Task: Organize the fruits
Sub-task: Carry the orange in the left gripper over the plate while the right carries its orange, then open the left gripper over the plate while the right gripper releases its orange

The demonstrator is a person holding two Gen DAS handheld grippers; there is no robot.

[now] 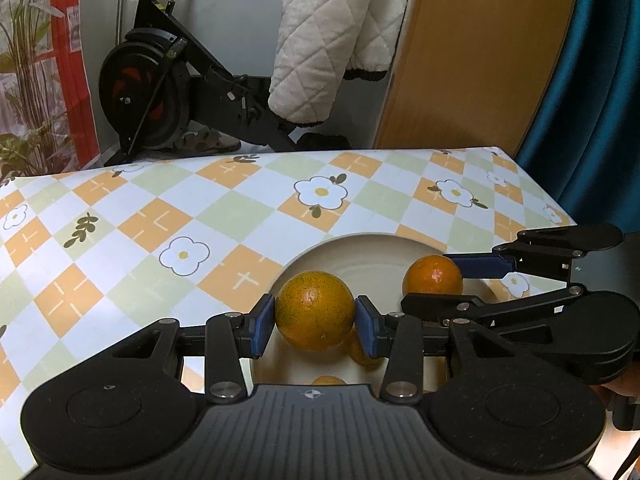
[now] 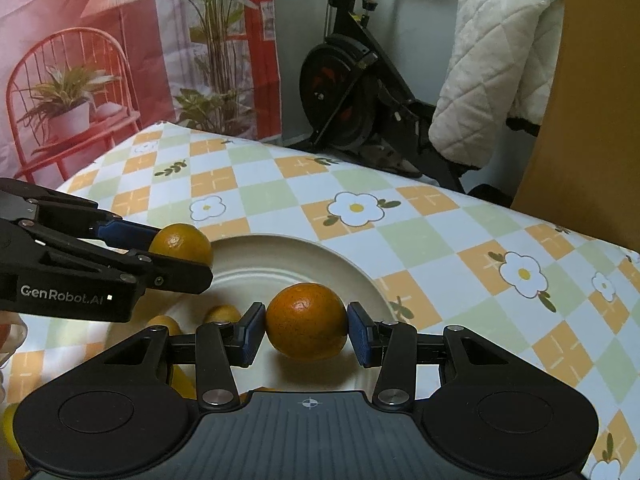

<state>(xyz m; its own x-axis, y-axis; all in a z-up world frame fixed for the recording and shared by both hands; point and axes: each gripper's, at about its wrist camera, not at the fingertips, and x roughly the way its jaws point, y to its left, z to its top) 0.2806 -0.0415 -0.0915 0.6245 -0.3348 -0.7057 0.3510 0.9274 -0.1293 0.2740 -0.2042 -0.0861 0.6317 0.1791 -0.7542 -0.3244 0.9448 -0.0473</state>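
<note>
Nearest the left wrist camera: left gripper (image 1: 315,322), blue-padded jaws closed snug on a round speckled yellow-orange orange (image 1: 315,311), pads touching both sides, held above the near part of the round cream plate (image 1: 360,246). Same deal in the right wrist view: right gripper (image 2: 306,328) with jaws clamped on a darker round orange fruit (image 2: 306,322), also over the plate (image 2: 280,246). From the left view, that right gripper (image 1: 446,280) reaches in from the right with its fruit (image 1: 433,275) over the right part of the plate; from the right view, the left gripper (image 2: 176,252) comes in from the left, its orange (image 2: 181,243) near the plate's far-left rim. Couple of small yellow fruits (image 2: 222,314) down on the plate below, partly hidden. Plate sitting on the worktop's checked orange, green and white flower-print cloth (image 1: 168,216). Beyond the far edge: black exercise bike (image 1: 160,92), white quilted cloth (image 1: 328,36) hanging over it, wooden panel (image 1: 480,60) to the right, teal curtain (image 1: 600,100) further right.
</note>
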